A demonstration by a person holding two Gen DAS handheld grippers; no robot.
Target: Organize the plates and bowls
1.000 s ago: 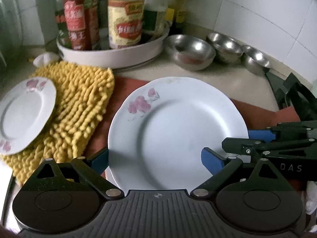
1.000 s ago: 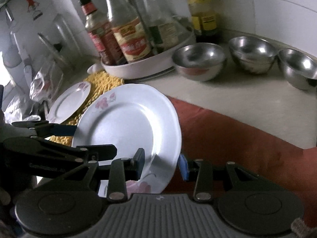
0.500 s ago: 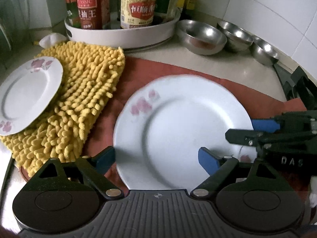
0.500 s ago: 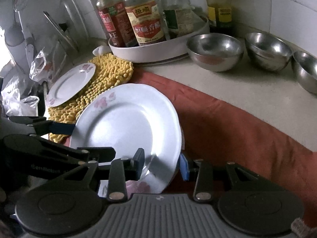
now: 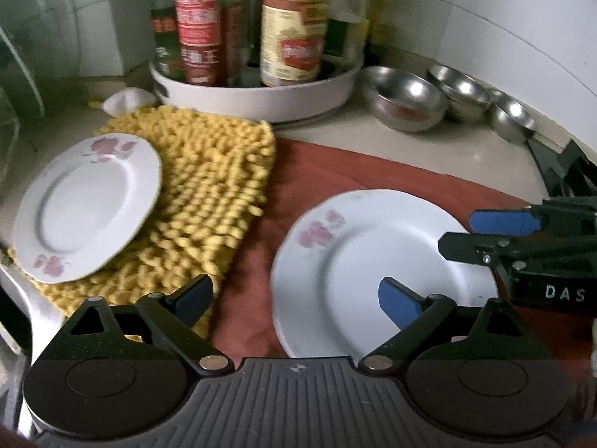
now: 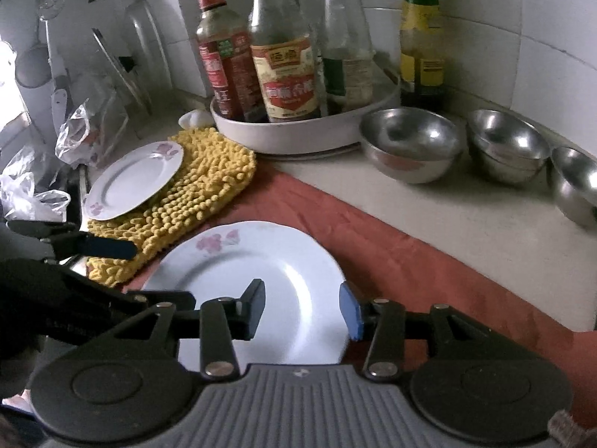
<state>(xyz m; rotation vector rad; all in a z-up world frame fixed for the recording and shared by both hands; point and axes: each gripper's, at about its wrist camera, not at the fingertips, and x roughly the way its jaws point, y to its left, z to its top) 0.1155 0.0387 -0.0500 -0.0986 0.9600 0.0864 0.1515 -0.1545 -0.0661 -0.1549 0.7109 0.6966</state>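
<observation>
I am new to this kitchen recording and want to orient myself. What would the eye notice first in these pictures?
First, the large white plate with pink flowers, lying flat on the red cloth in front of both grippers. Next, the shaggy yellow mat to its left, carrying a smaller flowered plate. Behind, a white tray of sauce bottles stands by the tiled wall, with three steel bowls to its right.

— What happened to the large plate [image 6: 261, 280]?
— It was tilted up a second ago, its rim pinched in the right gripper [image 6: 304, 311]; it came down flat on the red cloth [image 6: 429, 272].
— And that gripper?
— Its jaws had just been opening, rim between them, unpinched.
— The left gripper [image 5: 298, 298]?
— It slid left off the plate, toward the yellow mat [image 5: 209, 194].
</observation>
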